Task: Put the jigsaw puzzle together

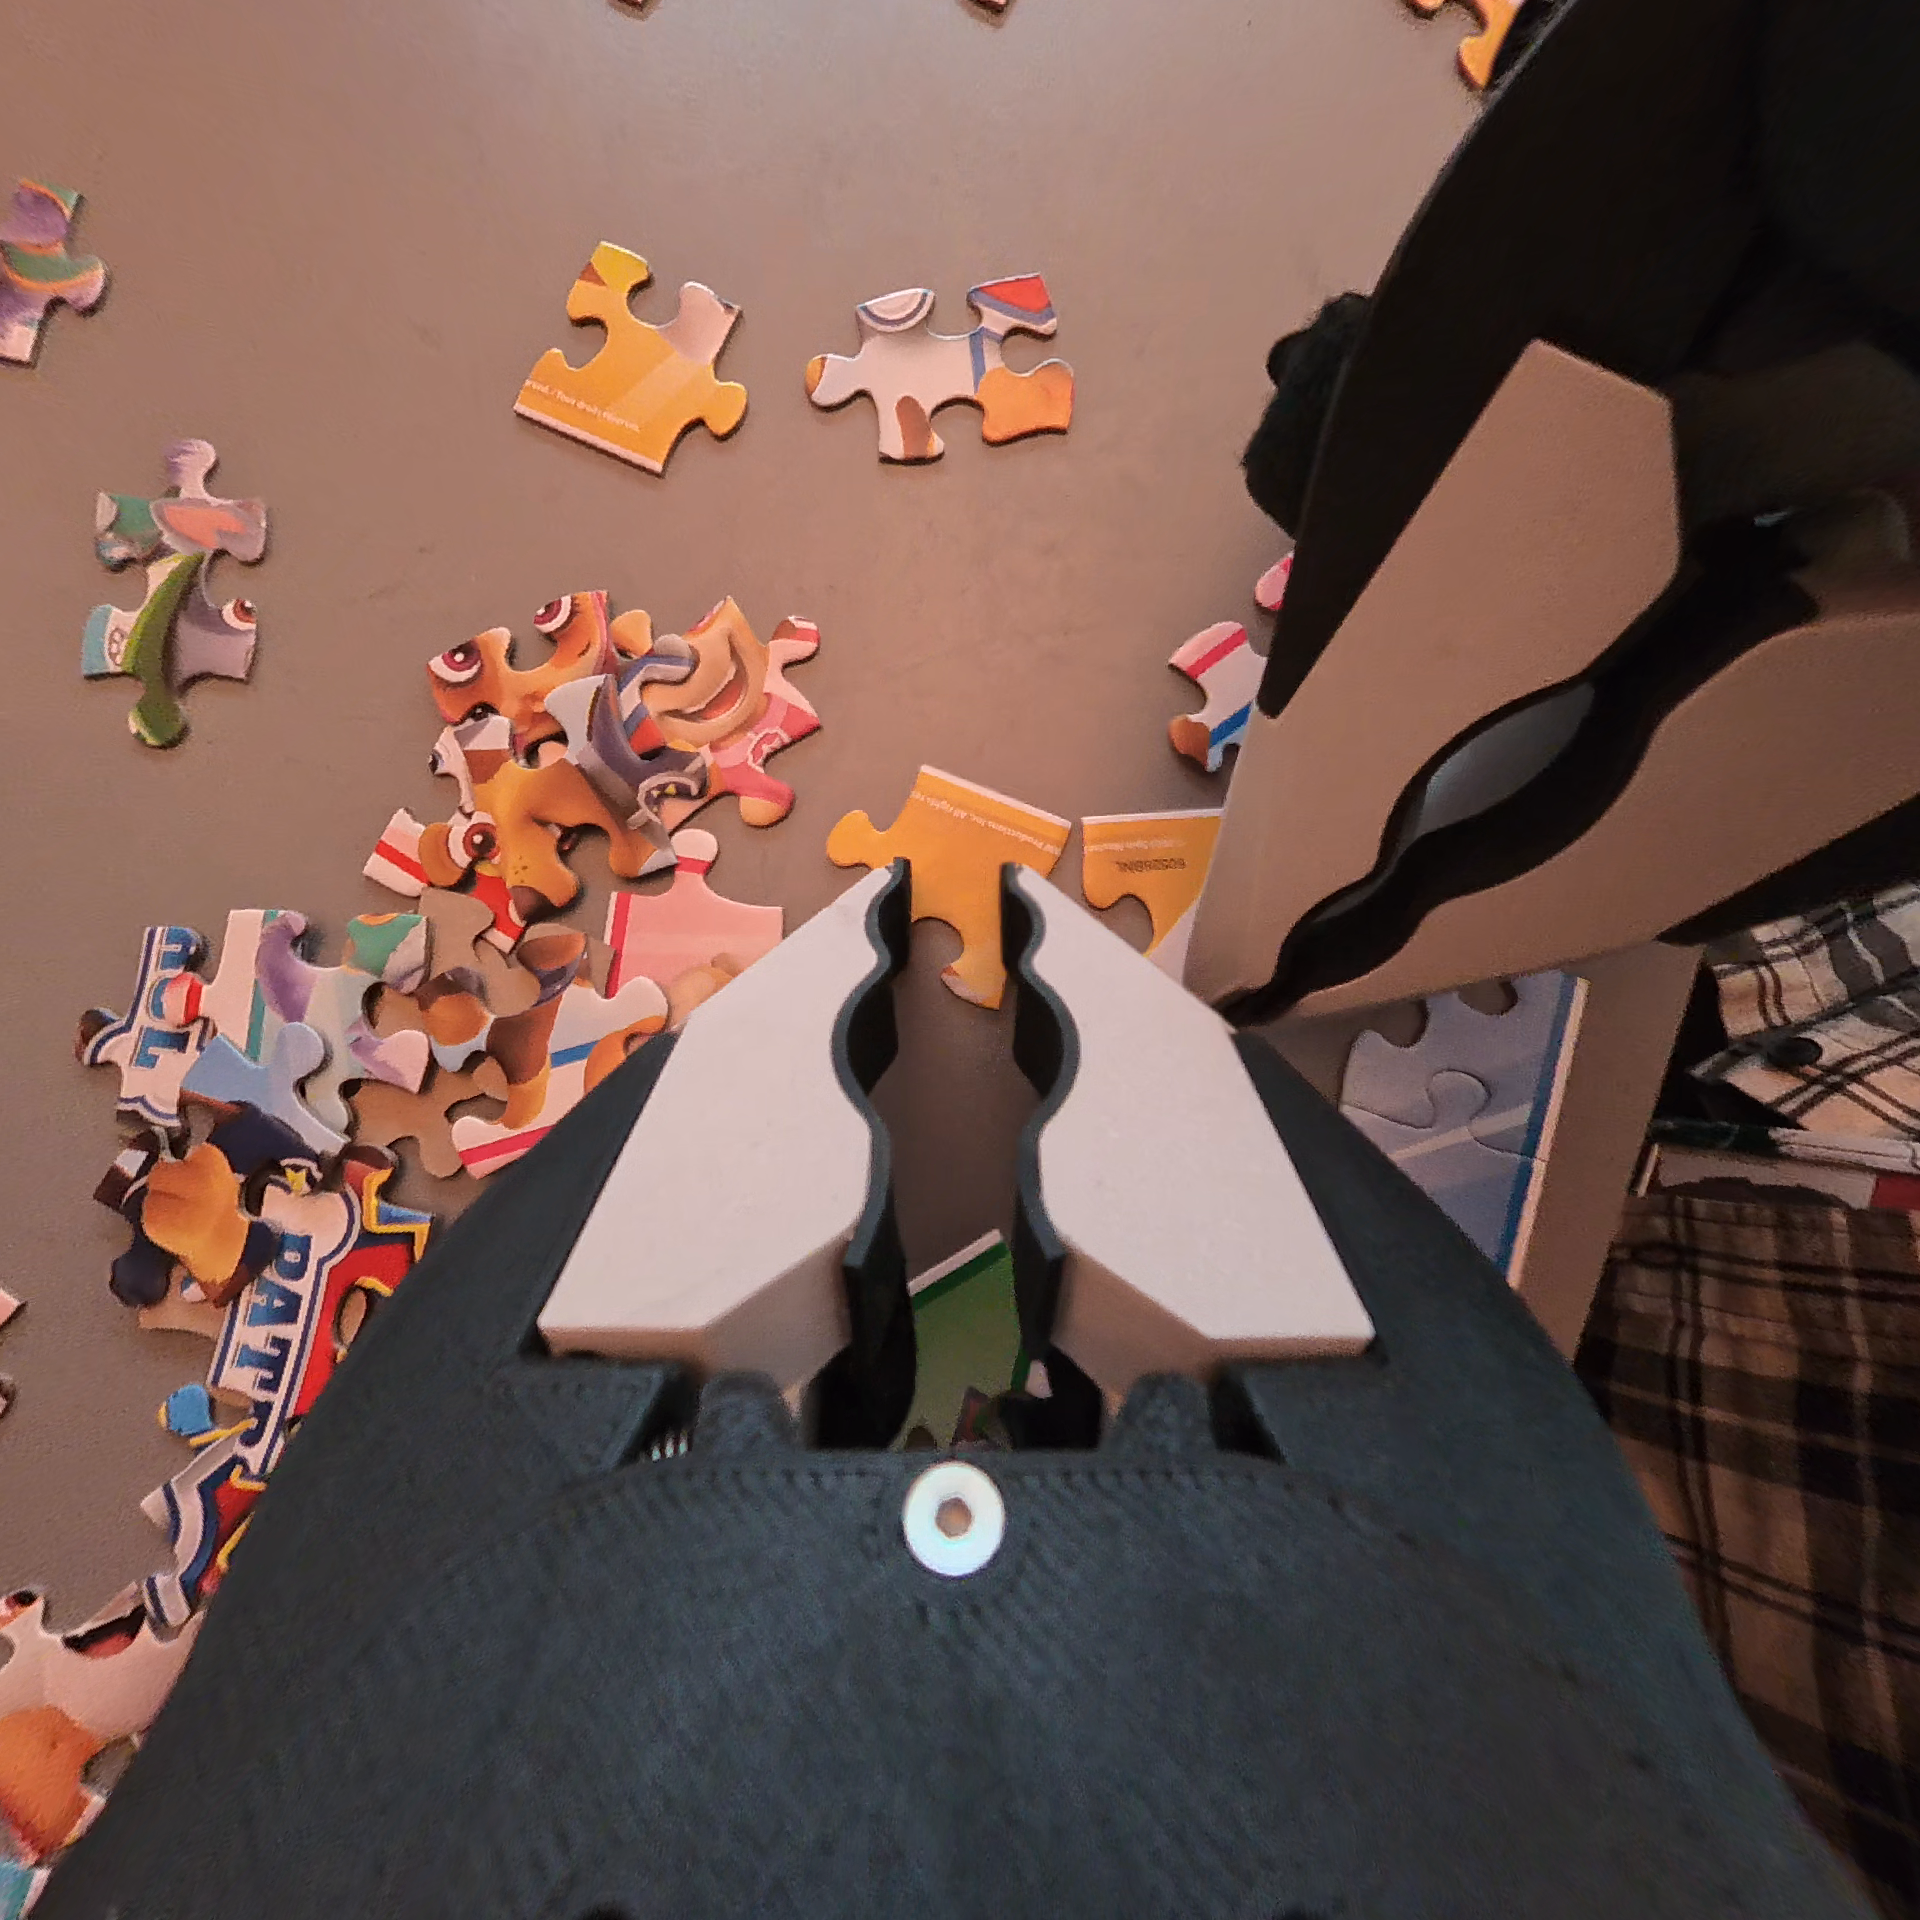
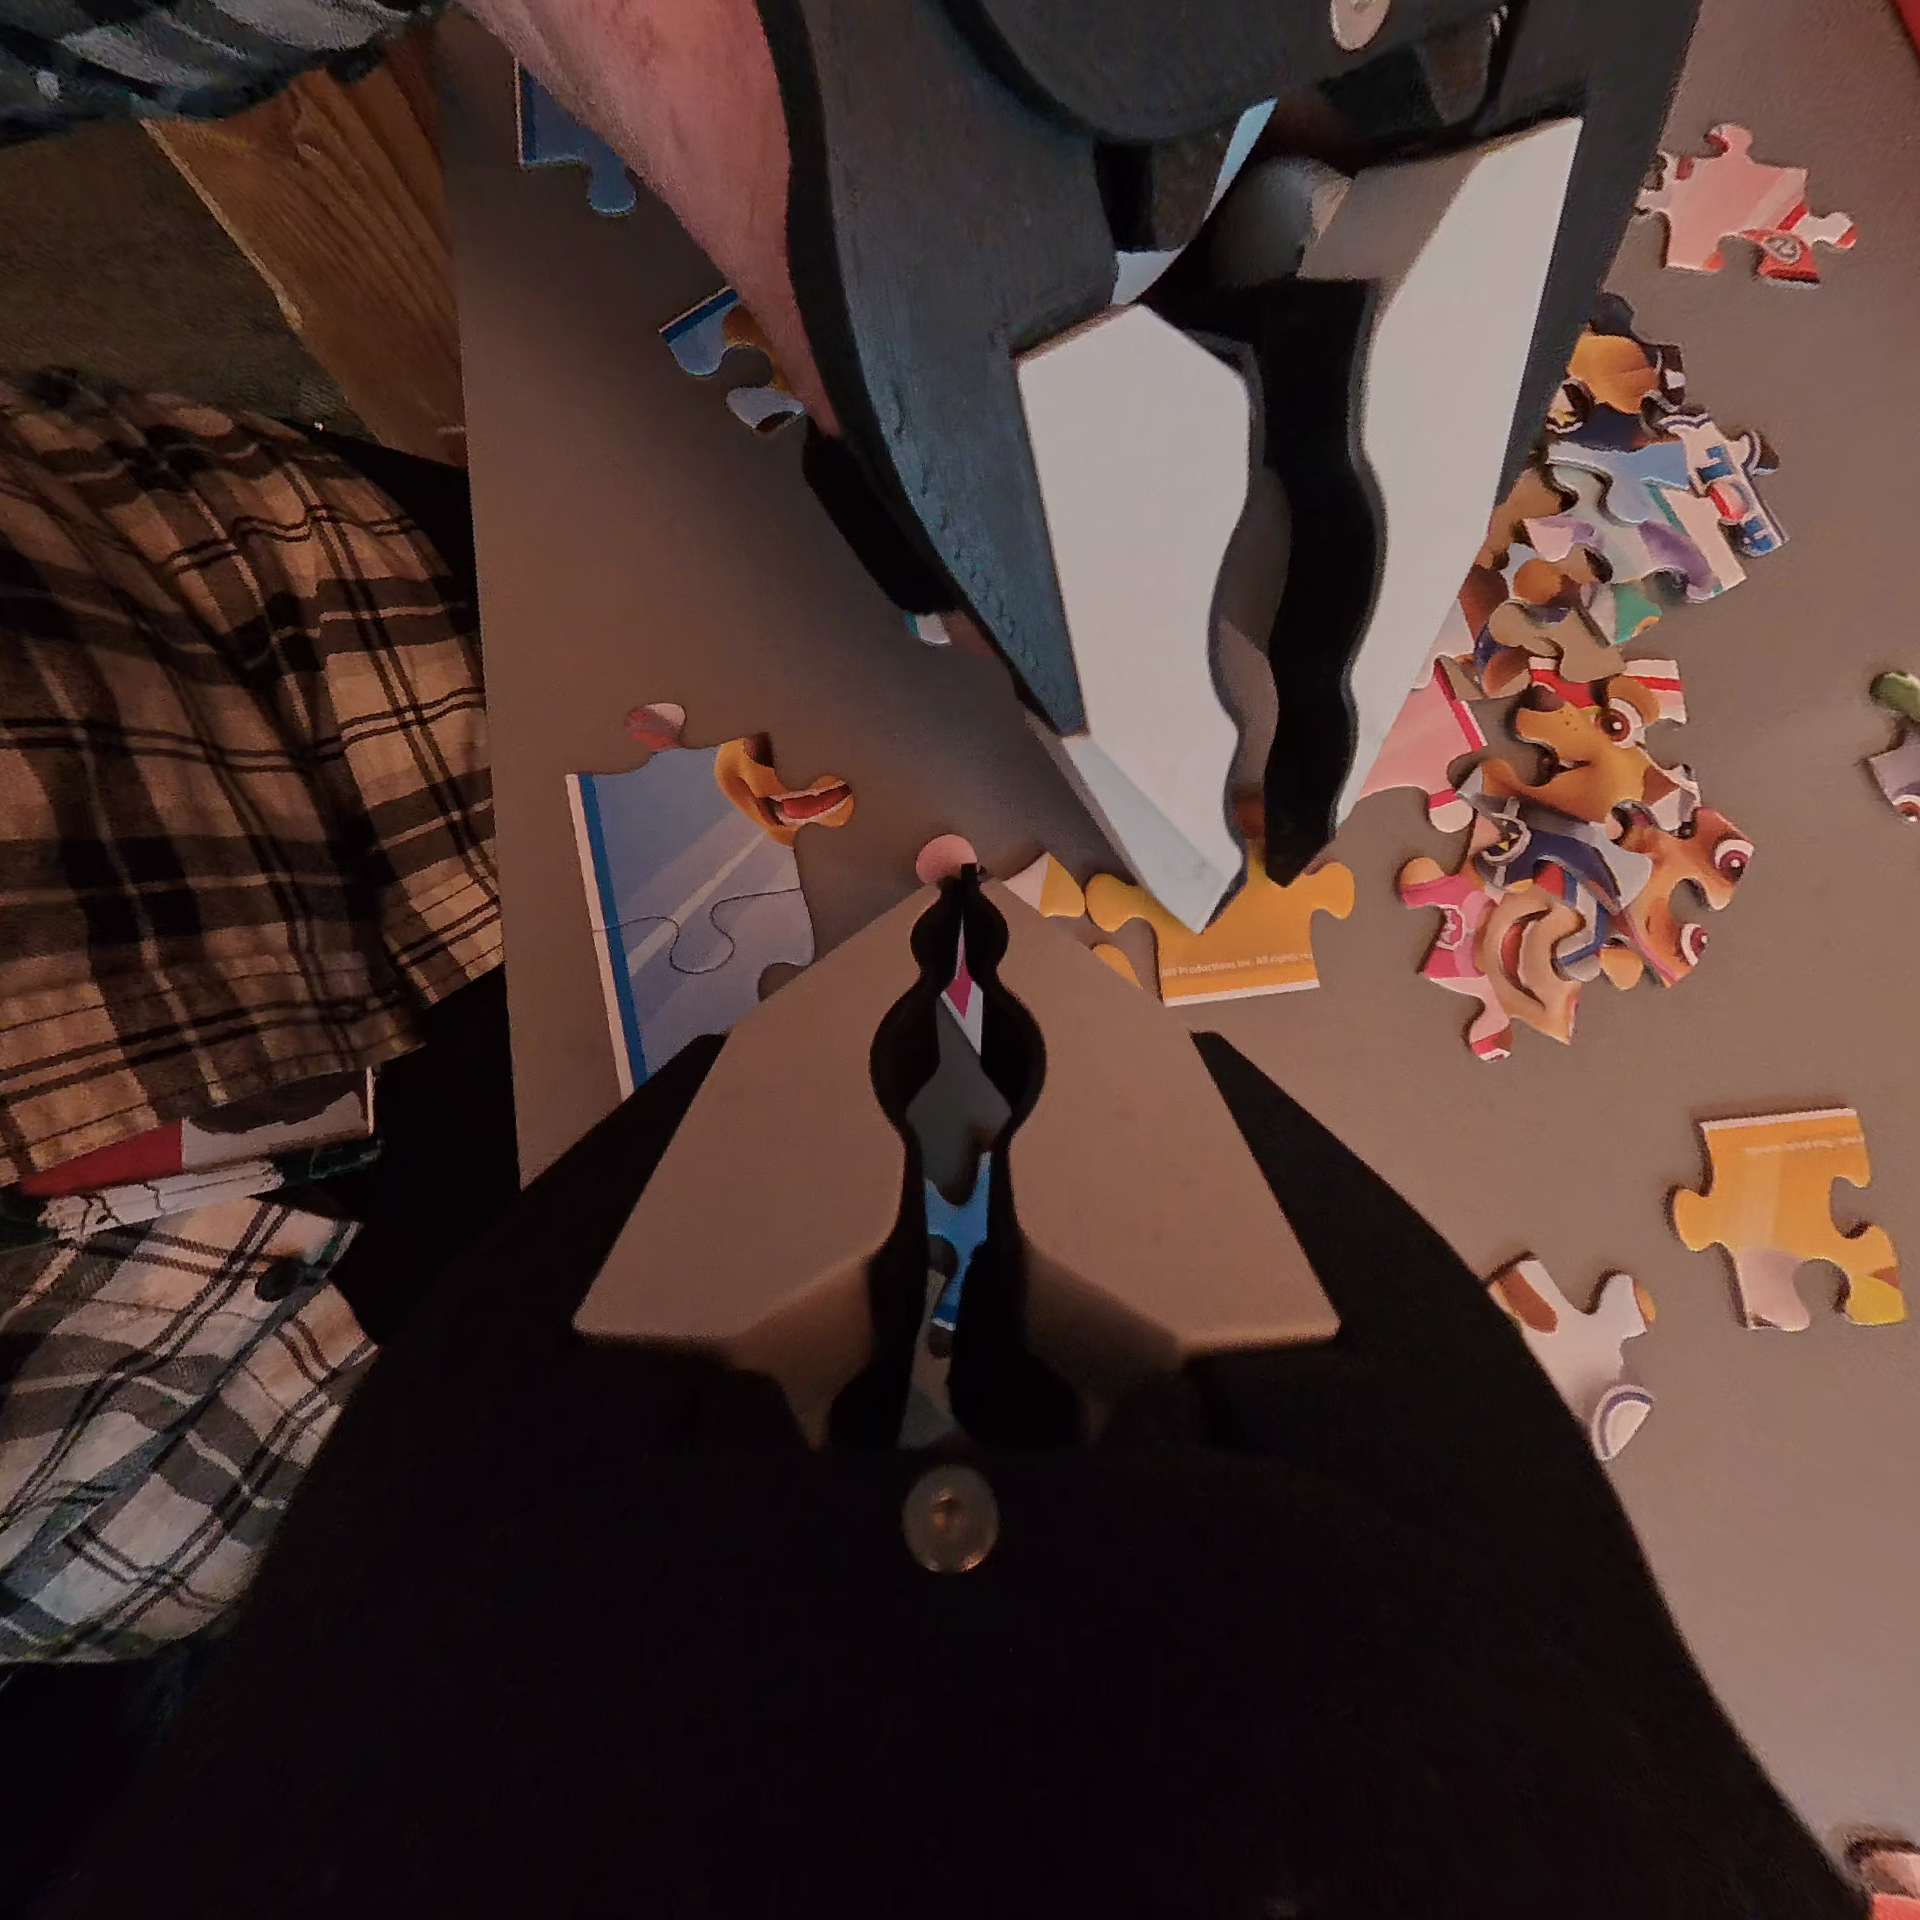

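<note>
Left gripper (image 1: pixel 956 883) jaws slightly parted, tips straddling a yellow edge piece (image 1: pixel 961 857) at frame centre; contact not clear, probably steadying it. Right gripper (image 2: pixel 968 883) jaws nearly closed on a thin pink-and-blue piece (image 2: pixel 961 987) held on edge, likely for joining. Joined blue section (image 2: pixel 696 894) left of centre by the table (image 2: pixel 644 582) edge; loose pile (image 1: pixel 582 727) mid-left, bare surface upper frame.

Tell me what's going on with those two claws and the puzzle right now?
Left claw open, straddling a yellow edge piece on the table. Right claw shut beside it, whether gripping unclear. Loose pile close by, not blocking.
</note>
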`<state>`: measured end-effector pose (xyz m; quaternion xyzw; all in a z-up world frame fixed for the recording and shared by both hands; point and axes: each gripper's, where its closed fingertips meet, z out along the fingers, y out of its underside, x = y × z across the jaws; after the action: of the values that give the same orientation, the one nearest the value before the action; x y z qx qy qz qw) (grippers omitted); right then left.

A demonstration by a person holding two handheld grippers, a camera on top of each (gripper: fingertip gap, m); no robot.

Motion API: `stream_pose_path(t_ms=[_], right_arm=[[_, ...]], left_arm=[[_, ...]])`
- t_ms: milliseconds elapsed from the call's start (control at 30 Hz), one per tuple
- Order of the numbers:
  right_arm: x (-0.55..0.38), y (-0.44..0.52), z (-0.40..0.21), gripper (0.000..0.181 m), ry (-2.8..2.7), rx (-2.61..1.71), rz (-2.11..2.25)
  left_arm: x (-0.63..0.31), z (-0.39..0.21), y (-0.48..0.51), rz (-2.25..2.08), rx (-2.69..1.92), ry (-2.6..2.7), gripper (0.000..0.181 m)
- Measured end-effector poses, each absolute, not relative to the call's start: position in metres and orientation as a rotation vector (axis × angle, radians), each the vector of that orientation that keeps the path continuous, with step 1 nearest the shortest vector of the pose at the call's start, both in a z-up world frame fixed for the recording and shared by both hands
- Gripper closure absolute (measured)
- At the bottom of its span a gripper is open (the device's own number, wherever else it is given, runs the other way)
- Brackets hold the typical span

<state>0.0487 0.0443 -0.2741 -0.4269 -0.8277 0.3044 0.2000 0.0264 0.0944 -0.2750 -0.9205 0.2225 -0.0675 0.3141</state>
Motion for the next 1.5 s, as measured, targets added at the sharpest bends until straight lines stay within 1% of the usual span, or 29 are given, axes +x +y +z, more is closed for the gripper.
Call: stream_pose_path(t_ms=[33,133,167,200,233,267,400,500,667,833,1000,1300,1333,1367,1400,1500], right_arm=[[0.049,0.045,-0.273,0.181,-2.306,-1.196,0.851],[0.054,0.056,-0.265,0.167,-2.247,-1.247,0.873],[0.056,0.062,-0.264,0.159,-2.24,-1.273,0.864],[0.059,0.068,-0.267,0.149,-2.248,-1.304,0.841],[0.063,0.075,-0.27,0.144,-2.261,-1.332,0.815],[0.065,0.079,-0.272,0.143,-2.271,-1.355,0.808],[0.067,0.077,-0.276,0.151,-2.301,-1.376,0.843],[0.065,0.074,-0.276,0.158,-2.295,-1.374,0.85],[0.065,0.072,-0.275,0.16,-2.257,-1.366,0.856],[0.065,0.071,-0.274,0.162,-2.214,-1.358,0.86],[0.067,0.067,-0.274,0.169,-2.181,-1.327,0.869],[0.065,0.062,-0.272,0.171,-2.15,-1.297,0.863],[0.064,0.062,-0.271,0.171,-2.147,-1.294,0.864],[0.062,0.06,-0.27,0.175,-2.14,-1.289,0.875],[0.06,0.058,-0.271,0.177,-2.146,-1.288,0.873],[0.054,0.055,-0.273,0.179,-2.145,-1.289,0.867]], left_arm=[[0.026,-0.275,0.093,-0.182,-2.427,0.599,0.166],[0.022,-0.27,0.088,-0.222,-2.428,0.591,0.168],[0.024,-0.266,0.084,-0.261,-2.422,0.59,0.168],[0.027,-0.262,0.08,-0.281,-2.416,0.59,0.165],[0.03,-0.261,0.075,-0.295,-2.42,0.602,0.16],[0.036,-0.26,0.068,-0.32,-2.43,0.62,0.156],[0.051,-0.274,0.051,-0.318,-2.51,0.674,0.147],[0.054,-0.275,0.052,-0.29,-2.507,0.666,0.149],[0.051,-0.276,0.054,-0.23,-2.492,0.662,0.158],[0.052,-0.277,0.054,-0.183,-2.465,0.677,0.157],[0.053,-0.276,0.055,-0.205,-2.447,0.639,0.158],[0.054,-0.267,0.057,-0.259,-2.408,0.601,0.159],[0.054,-0.267,0.057,-0.266,-2.408,0.604,0.162],[0.06,-0.265,0.056,-0.318,-2.396,0.609,0.164],[0.067,-0.261,0.054,-0.387,-2.375,0.62,0.176],[0.058,-0.266,0.056,-0.295,-2.415,0.634,0.174]])
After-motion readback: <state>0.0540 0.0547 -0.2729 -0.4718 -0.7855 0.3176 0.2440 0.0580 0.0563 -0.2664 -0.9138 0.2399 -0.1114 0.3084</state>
